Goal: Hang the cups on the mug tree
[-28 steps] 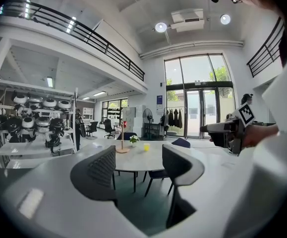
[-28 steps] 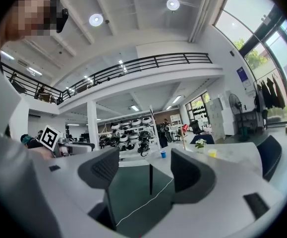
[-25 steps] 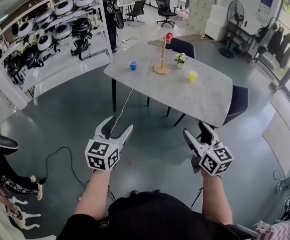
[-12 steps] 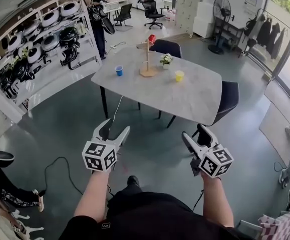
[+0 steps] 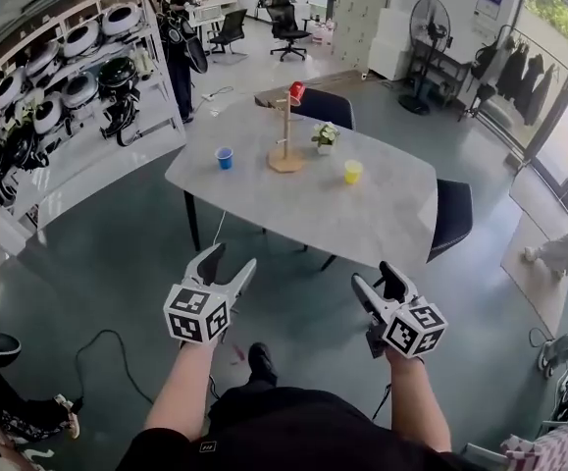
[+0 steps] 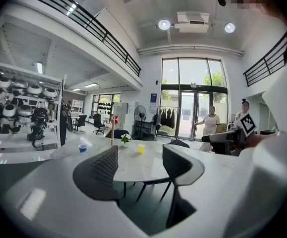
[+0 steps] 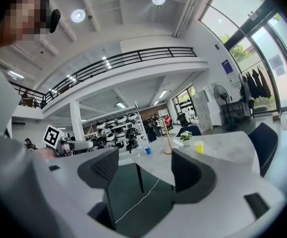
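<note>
My left gripper (image 5: pixel 231 258) is out over the floor, short of the desk (image 5: pixel 362 214). Its jaws are wide apart, with nothing between them and touching nothing, and they point toward the desk. All the task's things sit on the far half of the desk, well apart from both grippers.

- **Blue cup (image 5: pixel 225 157):** leftmost, standing alone, upright with its mouth up.
- **Mug tree (image 5: pixel 285 130):** right of the blue cup, on its wooden base. The post is upright, so the long axis is vertical, and the pegs stick out sideways.
- **Red cup (image 5: pixel 296 91):** hangs at the top of the tree on its right side. It's too small for me to tell its tilt.
- **Small potted plant (image 5: pixel 325 136):** just right of the tree's base.
- **Yellow cup (image 5: pixel 352 171):** further right and a bit nearer me, upright with its mouth up, apart from the plant.

My right gripper (image 5: pixel 374 275) is also over the floor short of the desk, jaws wide apart and empty, aimed at the desk.
</note>
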Available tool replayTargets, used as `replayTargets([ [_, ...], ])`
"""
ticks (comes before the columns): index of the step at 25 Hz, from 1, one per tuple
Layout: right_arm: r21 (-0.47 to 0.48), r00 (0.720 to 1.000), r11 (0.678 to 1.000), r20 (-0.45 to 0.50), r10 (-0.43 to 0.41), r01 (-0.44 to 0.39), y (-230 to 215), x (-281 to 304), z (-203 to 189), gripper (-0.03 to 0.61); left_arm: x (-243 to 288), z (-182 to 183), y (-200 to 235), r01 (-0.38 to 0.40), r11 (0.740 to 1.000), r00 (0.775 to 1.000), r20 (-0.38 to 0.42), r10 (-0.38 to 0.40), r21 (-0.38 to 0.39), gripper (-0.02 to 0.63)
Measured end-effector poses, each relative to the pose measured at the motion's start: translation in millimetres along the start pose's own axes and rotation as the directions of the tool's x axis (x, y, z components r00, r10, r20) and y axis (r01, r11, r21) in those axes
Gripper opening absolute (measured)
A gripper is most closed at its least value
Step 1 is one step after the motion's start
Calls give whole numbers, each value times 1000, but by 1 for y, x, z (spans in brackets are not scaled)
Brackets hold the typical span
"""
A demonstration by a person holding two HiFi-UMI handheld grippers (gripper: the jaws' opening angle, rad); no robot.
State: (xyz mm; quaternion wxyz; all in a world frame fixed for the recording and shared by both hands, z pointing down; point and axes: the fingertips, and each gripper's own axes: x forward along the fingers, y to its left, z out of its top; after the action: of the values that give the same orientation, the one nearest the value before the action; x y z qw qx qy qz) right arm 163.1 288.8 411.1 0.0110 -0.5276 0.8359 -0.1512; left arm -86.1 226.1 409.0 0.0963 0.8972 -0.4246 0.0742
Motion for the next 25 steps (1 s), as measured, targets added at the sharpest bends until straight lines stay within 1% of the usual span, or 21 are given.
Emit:
replayTargets([
  [4,6,1000,1000,-20,-16,16,-6,64,5,302,35,10,50,20,1000,1000,-7,-20,14,285],
  [7,-7,999,1000,-34,-21,21,-5,115,11,302,56,15,90,34,999,999,-13,-34,8,285],
  [11,-48,998,999,-62,-25,22,5,173,20,302,73,18,139,51,999,998,-20,-52,-13,285],
  [15,-67,998,997,-63,-28,23,11,213,27,302,83,22,180,46,999,999,-11,-46,-25,285],
  [20,-77,997,997,-80,-23,17,11,247,27,301,98,34,204,60,998,998,10,-60,-16,284],
  [25,-68,997,997,-68,-28,23,-1,274,34,301,126,36,217,77,997,997,-14,-77,-18,284],
])
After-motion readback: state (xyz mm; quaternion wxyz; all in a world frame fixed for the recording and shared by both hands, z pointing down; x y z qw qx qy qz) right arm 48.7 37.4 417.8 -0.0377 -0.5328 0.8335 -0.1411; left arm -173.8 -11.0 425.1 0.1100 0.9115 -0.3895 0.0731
